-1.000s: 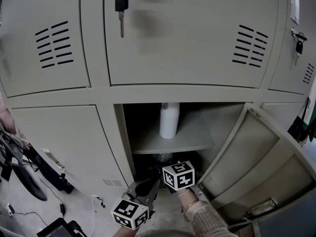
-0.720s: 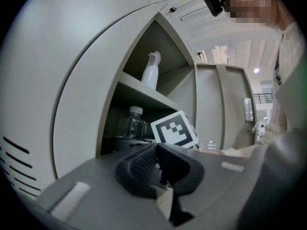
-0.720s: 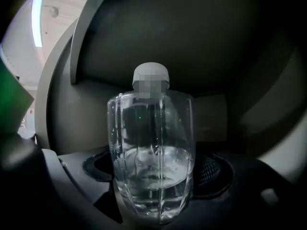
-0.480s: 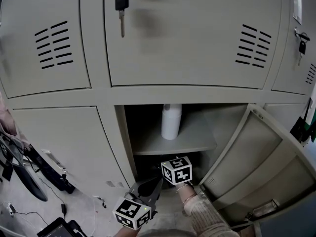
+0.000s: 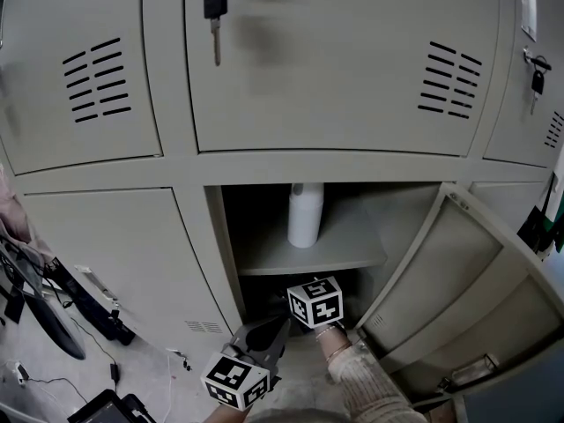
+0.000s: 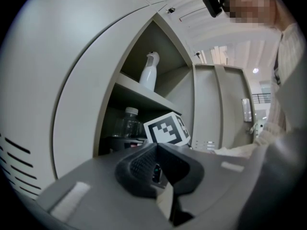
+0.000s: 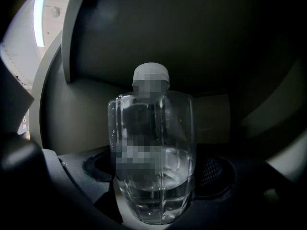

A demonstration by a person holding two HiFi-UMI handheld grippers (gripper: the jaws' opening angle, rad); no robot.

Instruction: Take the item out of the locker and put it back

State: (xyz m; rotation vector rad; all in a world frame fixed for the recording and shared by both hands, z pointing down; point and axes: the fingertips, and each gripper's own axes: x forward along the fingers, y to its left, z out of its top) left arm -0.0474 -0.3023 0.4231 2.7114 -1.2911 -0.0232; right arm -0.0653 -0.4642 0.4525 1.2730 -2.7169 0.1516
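1. Clear plastic bottle (image 7: pixel 152 195) with a pale cap, part full of water, stands upright in the dark compartment below the grey metal shelf (image 5: pixel 348 252) of the open beige steel locker (image 5: pixel 199 245)
2. The right tongs (image 7: pixel 153 176) reach in under that shelf and pinch the clear plastic bottle low on its body, one dark ribbed pad against each flank
3. The black-and-white marker cube (image 5: pixel 315 301) of the right tongs sits just below the shelf's front edge, at the mouth of the compartment, with a pale knitted sleeve (image 5: pixel 370 390) behind it
4. A white spray bottle (image 5: pixel 305 214) stands upright on top of the shelf, toward its left half and well apart from the bottle underneath
5. The left tongs (image 6: pixel 154 169) are pressed together with nothing between them; they are held outside the locker, lower than the shelf and to its left, pointing up toward the opening
6. The beige locker door (image 5: pixel 458 271) hangs swung wide open to the right of the shelf
7. A black-headed key (image 5: pixel 214 11) hangs from the shut door above the shelf
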